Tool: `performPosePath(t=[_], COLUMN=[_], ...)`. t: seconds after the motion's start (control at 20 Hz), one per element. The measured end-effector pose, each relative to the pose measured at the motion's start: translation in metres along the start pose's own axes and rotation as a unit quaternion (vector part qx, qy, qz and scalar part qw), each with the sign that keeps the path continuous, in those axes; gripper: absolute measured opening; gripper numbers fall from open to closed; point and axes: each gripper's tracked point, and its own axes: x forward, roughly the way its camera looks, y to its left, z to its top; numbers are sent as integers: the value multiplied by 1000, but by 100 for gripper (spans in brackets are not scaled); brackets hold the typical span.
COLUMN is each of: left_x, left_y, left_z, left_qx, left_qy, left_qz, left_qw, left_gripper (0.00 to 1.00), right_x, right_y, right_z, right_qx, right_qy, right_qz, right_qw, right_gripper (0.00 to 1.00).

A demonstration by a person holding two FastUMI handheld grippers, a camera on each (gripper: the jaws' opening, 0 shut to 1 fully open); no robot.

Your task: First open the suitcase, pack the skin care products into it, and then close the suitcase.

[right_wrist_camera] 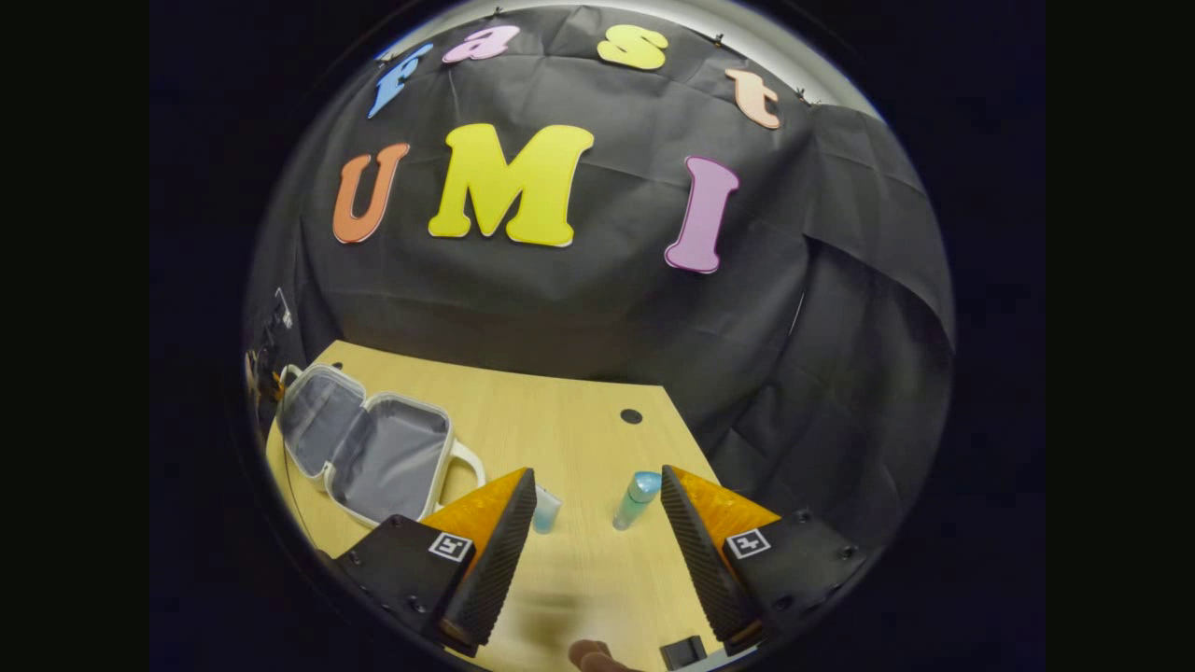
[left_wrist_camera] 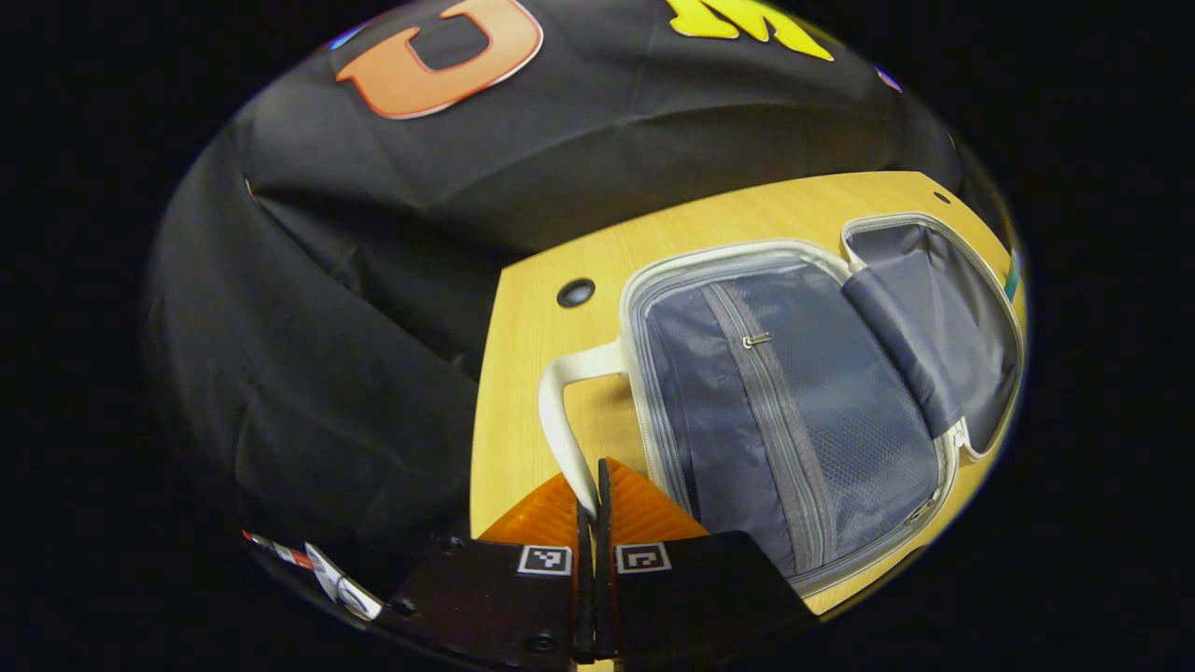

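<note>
Skin care products, a pale blue capped tube (right_wrist_camera: 637,499) and a small clear-blue bottle (right_wrist_camera: 546,511), are standing ahead of our released right hand-held gripper (right_wrist_camera: 597,537), the tube leaning between its spread fingers. We are judging this hand nearer, while the white grey-lined suitcase (right_wrist_camera: 373,450) is lying open to its left on the wooden worktop (right_wrist_camera: 560,425). Our left hand-held gripper (left_wrist_camera: 592,509) is clenching its white handle (left_wrist_camera: 565,411).

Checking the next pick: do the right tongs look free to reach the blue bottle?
Probably yes: the right tongs are open, and the blue bottle stands upright on bare table ahead of them.
</note>
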Motion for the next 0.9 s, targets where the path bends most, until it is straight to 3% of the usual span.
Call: performPosePath(t=[0.2, 0.3, 0.5, 0.6, 0.65, 0.7, 0.9], left_x=[13, 11, -20, -52, -75, -96, -165], left_y=[-10, -1, 7, -9, -18, -30, -121], left_z=[-16, -18, 6, 37, 54, 73, 141], left_qx=[-35, -40, -38, -20, -8, 2, 17], left_qy=[9, 1, -48, -99, -125, -158, -264], left_qz=[-39, -27, -8, -14, -17, -16, -58], left_qw=[999, 999, 998, 995, 992, 987, 963], left_gripper=[6, 16, 85, 83, 92, 86, 94], right_x=[1, 2, 4, 6, 8, 9, 15], right_y=[-2, -2, -3, -2, -3, -4, -15], right_z=[-10, -15, -17, -19, -20, -22, -27], right_qx=[1, 0, 0, 0, -1, -1, -5], right_qy=[9, 15, 10, 9, 10, 9, 10], right_qz=[0, 2, 13, 23, 27, 32, 49], right_qw=[1000, 1000, 1000, 1000, 1000, 999, 999], right_gripper=[80, 80, 79, 79, 80, 80, 80])
